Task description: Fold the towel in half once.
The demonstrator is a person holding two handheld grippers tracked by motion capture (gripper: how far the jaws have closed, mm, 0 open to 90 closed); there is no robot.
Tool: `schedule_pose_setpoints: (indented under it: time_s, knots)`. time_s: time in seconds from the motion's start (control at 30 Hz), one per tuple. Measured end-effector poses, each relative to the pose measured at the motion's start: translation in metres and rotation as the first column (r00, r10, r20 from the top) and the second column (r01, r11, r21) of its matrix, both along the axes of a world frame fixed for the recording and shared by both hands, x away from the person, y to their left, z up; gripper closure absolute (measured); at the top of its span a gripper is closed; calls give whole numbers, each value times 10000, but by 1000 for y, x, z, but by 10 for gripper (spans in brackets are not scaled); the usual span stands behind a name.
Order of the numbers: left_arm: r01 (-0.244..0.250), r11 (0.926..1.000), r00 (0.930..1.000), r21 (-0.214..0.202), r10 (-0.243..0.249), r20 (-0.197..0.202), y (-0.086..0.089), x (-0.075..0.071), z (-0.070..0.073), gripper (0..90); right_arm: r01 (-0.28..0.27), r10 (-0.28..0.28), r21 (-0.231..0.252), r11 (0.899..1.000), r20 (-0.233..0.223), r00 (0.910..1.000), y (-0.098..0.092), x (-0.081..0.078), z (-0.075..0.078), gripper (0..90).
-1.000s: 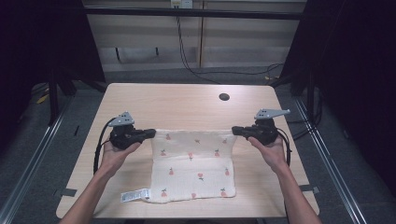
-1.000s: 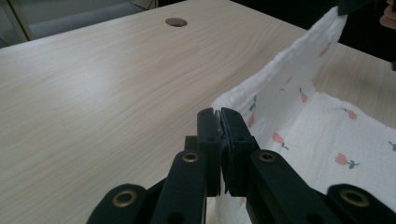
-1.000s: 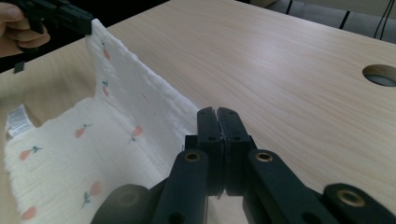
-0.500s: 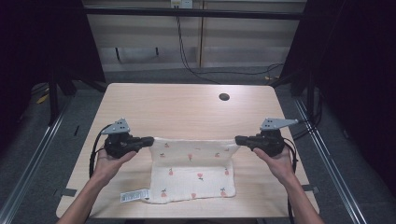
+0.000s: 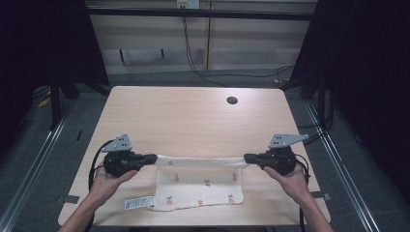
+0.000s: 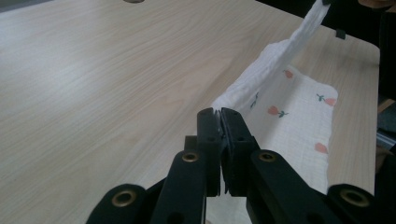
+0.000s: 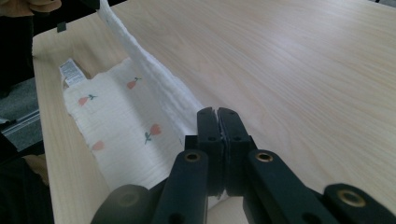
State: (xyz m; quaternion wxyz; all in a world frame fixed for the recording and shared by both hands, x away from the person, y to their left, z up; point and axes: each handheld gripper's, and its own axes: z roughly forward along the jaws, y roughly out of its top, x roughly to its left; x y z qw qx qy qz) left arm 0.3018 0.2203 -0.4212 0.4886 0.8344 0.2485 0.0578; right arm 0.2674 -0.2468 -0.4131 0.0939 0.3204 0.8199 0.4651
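Right now, from the high view, you are holding a white cloth [image 5: 200, 182] printed with small red fruit, one far corner in each tool. Your left gripper [image 5: 155, 157] is pinching the left corner and your right gripper [image 5: 245, 157] is pinching the right one, so the far edge is running taut between them above the wooden table [image 5: 193, 121]. The near part of the cloth is lying flat by the table's front edge, with its care label [image 5: 139, 203] sticking out at the lower left. A small round hole [image 5: 232, 100] is sitting well away at the far side.

In the left gripper view, the black jaws are clamping shut on a bunched corner of the cloth [image 6: 285, 98], and the lifted edge is rising away toward your other hand at the upper right.

In the right gripper view, the jaws are likewise closing tight on the opposite corner, with the cloth [image 7: 135, 121] trailing down to the tabletop and the label [image 7: 71, 71] showing at the far end.

You appear to be folding the cloth in half, mid-carry. My guess is the next move calls for bringing both corners evenly toward you, keeping the edge level, then lowering them onto the near edge before letting go.
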Motion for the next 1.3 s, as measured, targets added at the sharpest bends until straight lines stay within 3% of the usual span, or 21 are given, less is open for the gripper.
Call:
schedule_pose_setpoints:
  time_s: [0.13, 0.17, 0.27, 0.43, 0.5, 0.77, 0.8, 0.83, 0.87, 0.93, 0.97, 1.1, 1.2, 1.23, 1.3]
  knots:
    - [16, 9998, 10000, -181, -16, 46, 1, -5, 2, 874, 54, -54, 178, 9998, 26, 10000, -2, -5, -1, 888]
    - [65, 10000, 10000, 12, -64, -41, 1, -8, -2, 874, 51, -52, 134, 9999, 46, 10000, -3, -7, -2, 887]
    - [119, 9998, 9994, -131, -123, -313, 0, -14, -9, 874, -102, 102, -42, 9999, -112, 9999, -3, -11, -6, 887]
    - [318, 9994, 9987, 161, -311, -401, 1, -25, -15, 873, -205, 201, -176, 9996, -220, 9996, -2, -20, -9, 888]
    - [353, 9988, 9992, 337, -346, -224, 0, -33, -19, 874, -236, 227, -288, 9993, -293, 9993, -2, -23, -13, 887]
    - [967, 9939, 9925, 525, -923, -796, -7, -46, -37, 871, -277, 242, -563, 9980, -633, 9977, -1, -31, -27, 887]
    - [1018, 9930, 9917, 598, -965, -854, -7, -48, -40, 871, -297, 255, -617, 9977, -686, 9973, -1, -31, -29, 887]
    - [1183, 9886, 9917, 931, -1129, -620, -8, -54, -43, 869, -421, 356, -728, 9965, -872, 9956, 0, -32, -35, 887]
    - [1196, 9882, 9917, 955, -1143, -589, -9, -57, -44, 869, -454, 364, -1006, 9939, -897, 9953, 1, -33, -37, 887]
    - [1284, 9854, 9909, 1121, -1228, -555, -10, -58, -44, 868, -530, 441, -1004, 9935, -884, 9951, 2, -33, -39, 887]
    - [1301, 9855, 9905, 1089, -1242, -594, -10, -59, -45, 868, -578, 489, -895, 9943, -982, 9940, 2, -33, -41, 887]
    - [1440, 9775, 9865, 1544, -1296, -996, -11, -56, -59, 856, -899, 753, -1210, 9886, -1196, 9900, 7, -39, -51, 886]
    - [1426, 9755, 9872, 1674, -1279, -954, -12, -57, -62, 827, -1033, 834, -1514, 9831, -1326, 9877, 8, -41, -55, 886]
    - [1581, 9697, 9849, 1863, -1416, -993, -13, -57, -64, 828, -1122, 895, -1587, 9809, -1437, 9856, 7, -42, -60, 887]
    - [1690, 9674, 9836, 1888, -1532, -956, -15, -60, -65, 837, -1134, 899, -1539, 9816, -1521, 9843, 6, -42, -62, 885]
